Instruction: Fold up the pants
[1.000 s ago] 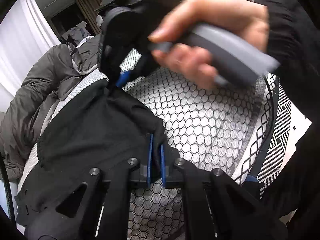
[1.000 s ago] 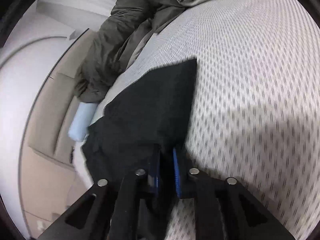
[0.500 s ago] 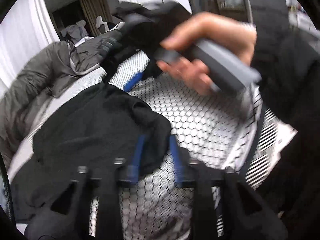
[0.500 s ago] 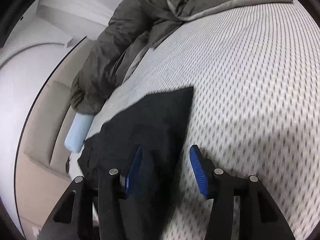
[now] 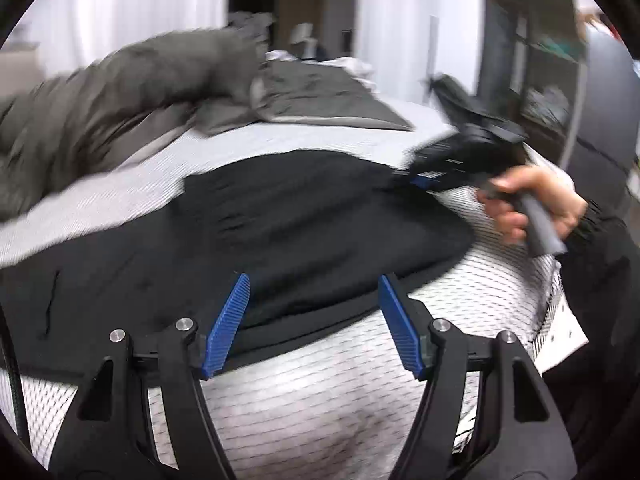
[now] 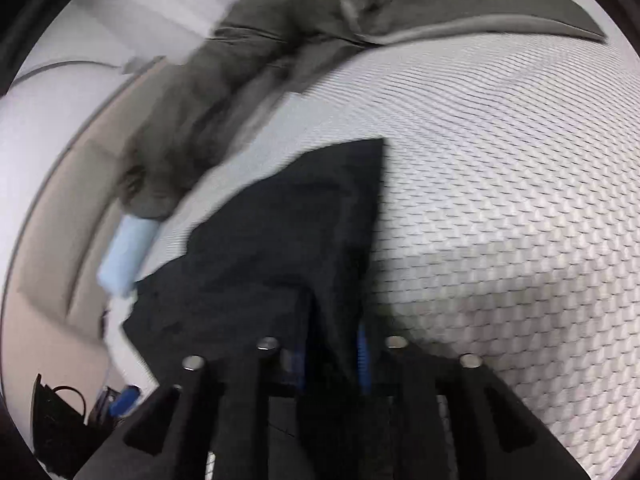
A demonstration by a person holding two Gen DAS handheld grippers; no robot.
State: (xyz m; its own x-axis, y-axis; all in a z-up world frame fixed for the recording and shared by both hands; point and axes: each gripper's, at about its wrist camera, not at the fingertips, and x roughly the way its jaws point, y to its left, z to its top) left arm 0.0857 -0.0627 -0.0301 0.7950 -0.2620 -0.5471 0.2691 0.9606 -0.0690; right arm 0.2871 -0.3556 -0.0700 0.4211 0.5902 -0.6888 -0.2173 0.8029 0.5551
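Blue-padded left gripper is opening, nothing pinched, the black pants lying folded just beyond it on the patterned bed. Farther off, the right gripper is closing with pants cloth between its jaws. If it tugs one-sided, the fresh fold could slide or bunch toward the grey jacket

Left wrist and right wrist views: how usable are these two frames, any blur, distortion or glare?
Left wrist view: fisheye bulge, dark corners, motion smear on the grey jacket and the hand; black pants fairly readable; bright curtains behind, no glare. Right wrist view: blurred overall, worst on the jacket and the blue roll; the mattress weave stays legible; soft shadow beside the pants.
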